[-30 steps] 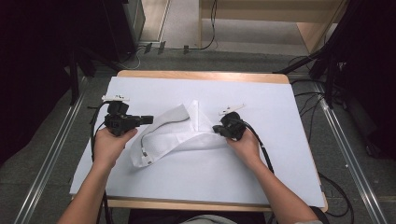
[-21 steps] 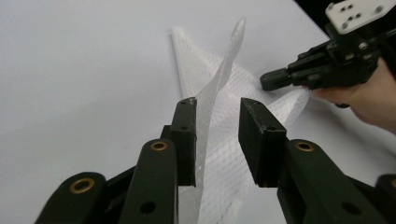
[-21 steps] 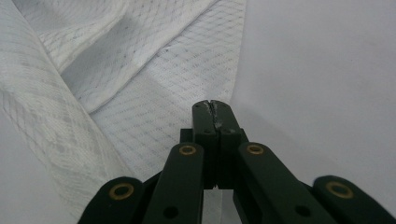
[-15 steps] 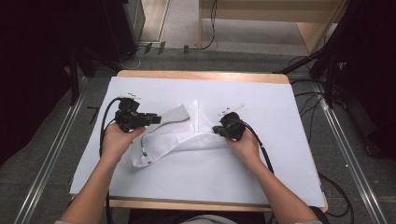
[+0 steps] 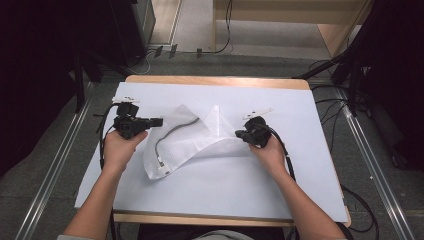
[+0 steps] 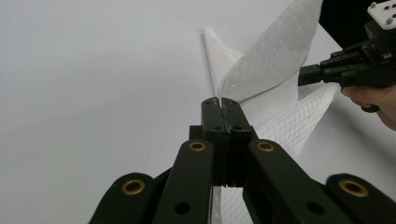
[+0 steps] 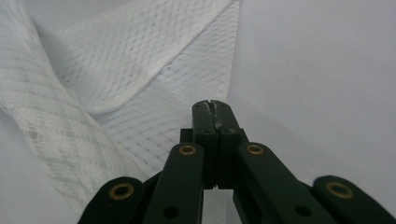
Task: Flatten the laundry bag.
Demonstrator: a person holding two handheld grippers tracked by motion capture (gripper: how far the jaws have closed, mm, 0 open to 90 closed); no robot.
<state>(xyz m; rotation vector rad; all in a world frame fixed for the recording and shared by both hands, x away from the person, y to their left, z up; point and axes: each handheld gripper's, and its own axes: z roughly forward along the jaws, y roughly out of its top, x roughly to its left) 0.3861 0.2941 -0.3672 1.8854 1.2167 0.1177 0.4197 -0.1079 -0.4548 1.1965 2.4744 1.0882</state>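
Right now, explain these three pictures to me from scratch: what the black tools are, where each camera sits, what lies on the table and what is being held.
A person sits at a table covered in white and holds a hand tool in each hand, each with two black jaws that pinch like tongs. The high view looks down from above the person's side: the left gripper is at the left, the right gripper at the right. The other two pictures come from small cameras riding on each tool, looking along its jaws. On the table lies a white mesh bag with a grey zipper, partly lifted and folded. In the left gripper view the jaws are shut on an edge of the mesh. In the right gripper view the jaws are also shut, with a sliver of mesh seemingly pinched between them.
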